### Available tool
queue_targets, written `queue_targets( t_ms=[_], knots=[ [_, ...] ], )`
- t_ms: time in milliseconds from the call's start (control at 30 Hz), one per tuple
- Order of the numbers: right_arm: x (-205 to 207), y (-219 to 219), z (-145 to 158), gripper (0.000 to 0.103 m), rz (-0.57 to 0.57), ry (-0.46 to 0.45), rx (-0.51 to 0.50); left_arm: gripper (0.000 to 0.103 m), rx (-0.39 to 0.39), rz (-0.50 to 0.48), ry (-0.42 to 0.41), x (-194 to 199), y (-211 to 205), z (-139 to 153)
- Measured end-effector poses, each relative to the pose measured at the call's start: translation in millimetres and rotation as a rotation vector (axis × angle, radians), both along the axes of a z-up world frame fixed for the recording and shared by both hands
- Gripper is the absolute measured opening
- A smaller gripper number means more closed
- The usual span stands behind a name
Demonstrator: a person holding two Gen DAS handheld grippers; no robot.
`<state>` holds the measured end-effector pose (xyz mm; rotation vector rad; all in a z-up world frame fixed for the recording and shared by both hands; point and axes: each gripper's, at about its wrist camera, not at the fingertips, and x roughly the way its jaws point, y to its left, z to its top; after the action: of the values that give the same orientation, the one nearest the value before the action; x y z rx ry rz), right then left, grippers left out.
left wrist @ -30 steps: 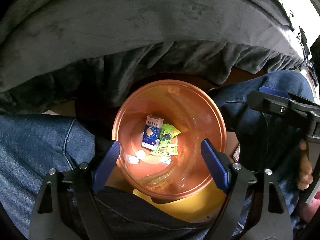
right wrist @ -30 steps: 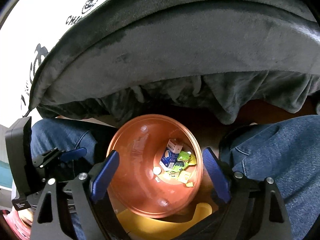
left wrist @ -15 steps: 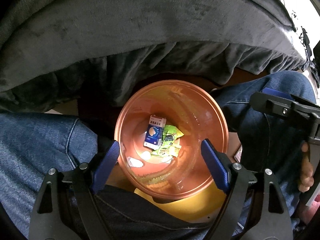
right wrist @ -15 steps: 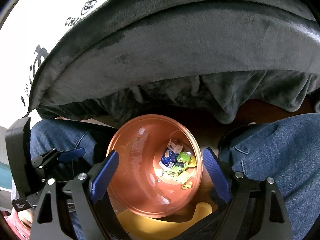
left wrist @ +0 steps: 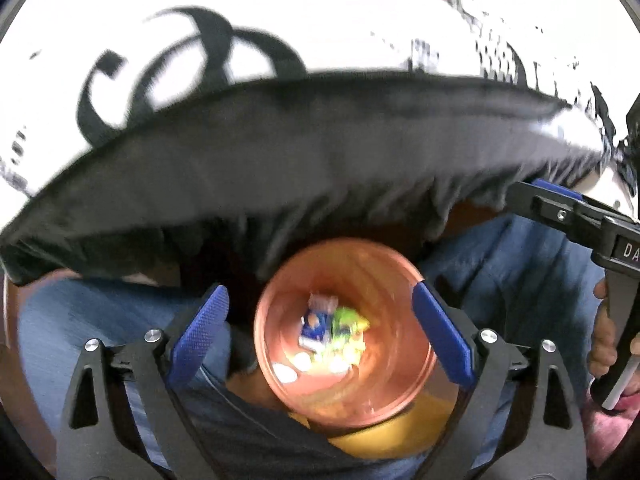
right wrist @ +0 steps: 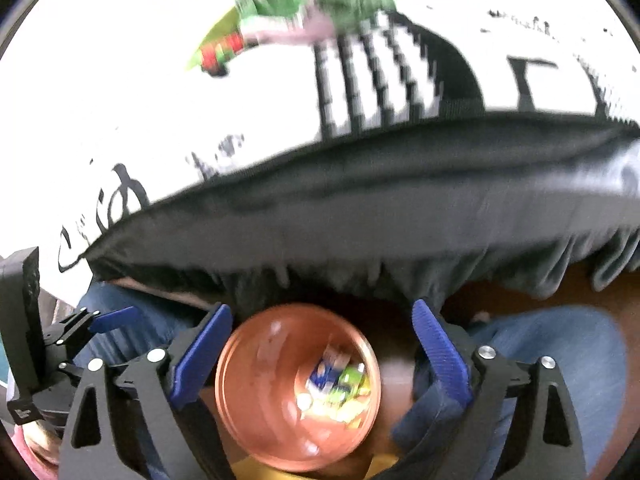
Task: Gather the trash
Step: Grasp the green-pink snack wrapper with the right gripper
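While both views were smeared by motion, the left tool [left wrist: 320, 328] stood with its blue pads spread wide, having just been opening further, and nothing lay between them. Straight beyond its pads sat the orange bin [left wrist: 404, 280], seen from above, wedged between the person's jeans-clad legs [left wrist: 80, 320]. At the bin's bottom lay the trash: a blue and white carton [left wrist: 316, 322], a green wrapper [left wrist: 346, 320] just beside it on the right, and some pale round scraps [left wrist: 286, 372] nearer the tool. A yellow object [left wrist: 400, 430] showed under the bin's near edge.

The right tool [right wrist: 320, 344] was likewise spread apart, its jaws just having widened, gripping nothing. The same bin [right wrist: 248, 380] lay beyond and between its pads, nearer the left pad, with the carton [right wrist: 322, 374] and wrapper [right wrist: 348, 380] inside.

Farther off from both tools hung a dark grey cloth edge [left wrist: 320, 152], and above it a white tabletop cover with black print [right wrist: 120, 120]. On that cover, far from the right tool, lay a green and pink packet [right wrist: 304, 12], too blurred to read.
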<state>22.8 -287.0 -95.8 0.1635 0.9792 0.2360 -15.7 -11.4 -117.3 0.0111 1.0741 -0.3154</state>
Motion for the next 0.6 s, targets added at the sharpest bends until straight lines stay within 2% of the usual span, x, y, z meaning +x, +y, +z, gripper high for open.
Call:
queue_targets(
  t_ms=[133,300,400,500,600],
  knots=[
    [10,-5,34,0.096,-0.007,-0.125,0.002,0.091,-0.002,0.029,-0.076,4,7,23],
    [36,-11,70,0.098,-0.027,-0.271,-0.035,0.092,-0.023,0.058,-0.093,7,16,33],
    [63,-22,82,0.098,-0.049,-0.292,0.034,0.092,-0.045,0.069,-0.085,6,20,34],
    [99,-32,84,0.098,-0.083,-0.274,0.097,0.092,-0.053,0.072,-0.079,5,23,34],
    [132,-35,82,0.098,-0.097,-0.251,0.119,0.092,-0.048,0.069,-0.083,4,24,35]
  ],
)
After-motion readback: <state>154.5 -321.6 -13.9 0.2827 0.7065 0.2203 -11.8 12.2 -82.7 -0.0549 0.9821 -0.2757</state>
